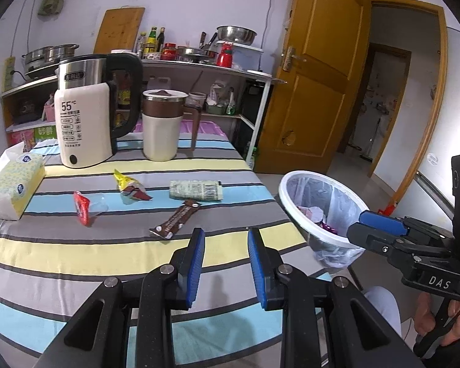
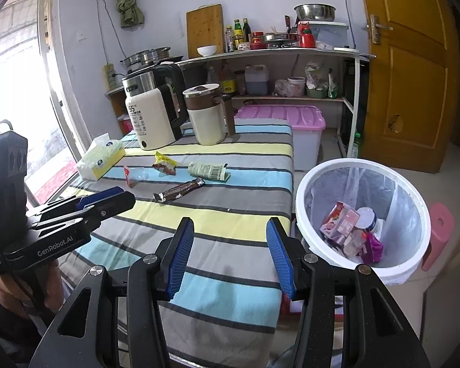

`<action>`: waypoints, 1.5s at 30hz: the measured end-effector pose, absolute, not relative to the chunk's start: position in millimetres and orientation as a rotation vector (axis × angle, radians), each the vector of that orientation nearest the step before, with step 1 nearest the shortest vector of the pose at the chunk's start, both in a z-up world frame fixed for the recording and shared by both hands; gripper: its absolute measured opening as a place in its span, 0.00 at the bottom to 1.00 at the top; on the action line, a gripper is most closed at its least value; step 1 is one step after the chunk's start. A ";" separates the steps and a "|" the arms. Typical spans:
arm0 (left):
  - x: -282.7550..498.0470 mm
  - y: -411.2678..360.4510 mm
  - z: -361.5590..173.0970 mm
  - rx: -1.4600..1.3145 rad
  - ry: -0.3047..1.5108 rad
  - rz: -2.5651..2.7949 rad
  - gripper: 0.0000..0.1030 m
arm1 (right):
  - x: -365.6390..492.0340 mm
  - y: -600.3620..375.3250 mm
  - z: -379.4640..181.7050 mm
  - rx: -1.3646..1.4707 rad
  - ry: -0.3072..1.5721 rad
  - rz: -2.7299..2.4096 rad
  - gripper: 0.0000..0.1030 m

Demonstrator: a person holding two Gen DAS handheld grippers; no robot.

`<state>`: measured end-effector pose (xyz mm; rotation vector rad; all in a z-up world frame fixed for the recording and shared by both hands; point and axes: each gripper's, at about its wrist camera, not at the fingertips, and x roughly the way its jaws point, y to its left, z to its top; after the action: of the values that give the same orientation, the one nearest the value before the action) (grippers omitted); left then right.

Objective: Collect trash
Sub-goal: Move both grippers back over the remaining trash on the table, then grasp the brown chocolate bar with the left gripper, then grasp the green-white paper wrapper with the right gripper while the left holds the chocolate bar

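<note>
Several wrappers lie on the striped tablecloth: a brown bar wrapper (image 1: pixel 176 220) (image 2: pixel 181 190), a green-white packet (image 1: pixel 196 189) (image 2: pixel 208 170), a yellow-red wrapper (image 1: pixel 130 185) (image 2: pixel 165 163) and a red wrapper (image 1: pixel 82 208) (image 2: pixel 127 174). A white bin (image 1: pixel 291 184) (image 2: pixel 303 190) with a clear liner stands on the floor right of the table, holding several pieces of trash. My left gripper (image 1: pixel 225 236) (image 2: pixel 119 194) is open and empty, just short of the brown wrapper. My right gripper (image 2: pixel 230 224) (image 1: pixel 357 228) is open and empty over the table's right edge, beside the bin.
A kettle (image 1: pixel 82 113) (image 2: pixel 151 107), a lidded mug (image 1: pixel 162 124) (image 2: pixel 207 113) and a tissue pack (image 1: pixel 13 187) (image 2: pixel 102 158) stand at the table's far side. A pink-lidded box (image 2: pixel 291 116), a loaded shelf (image 1: pixel 211 67) and a wooden door (image 1: pixel 316 70) lie beyond.
</note>
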<state>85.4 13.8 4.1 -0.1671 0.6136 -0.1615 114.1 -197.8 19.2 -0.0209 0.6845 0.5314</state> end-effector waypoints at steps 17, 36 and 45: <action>115.4 48.2 -17.5 -0.167 0.666 -0.066 0.28 | 146.8 -172.3 5.4 -0.044 0.716 0.576 0.49; 202.2 30.5 -61.8 -0.017 0.858 -0.095 0.34 | 214.4 -141.3 -13.5 -0.087 0.773 0.625 0.49; 196.8 37.5 -61.1 -0.048 0.866 -0.079 0.20 | 245.6 -119.2 -19.0 -0.134 0.794 0.667 0.49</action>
<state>196.8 37.5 -61.1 -0.0480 0.8660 -0.0791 245.6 -119.2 -19.0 -0.1335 0.7935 0.6674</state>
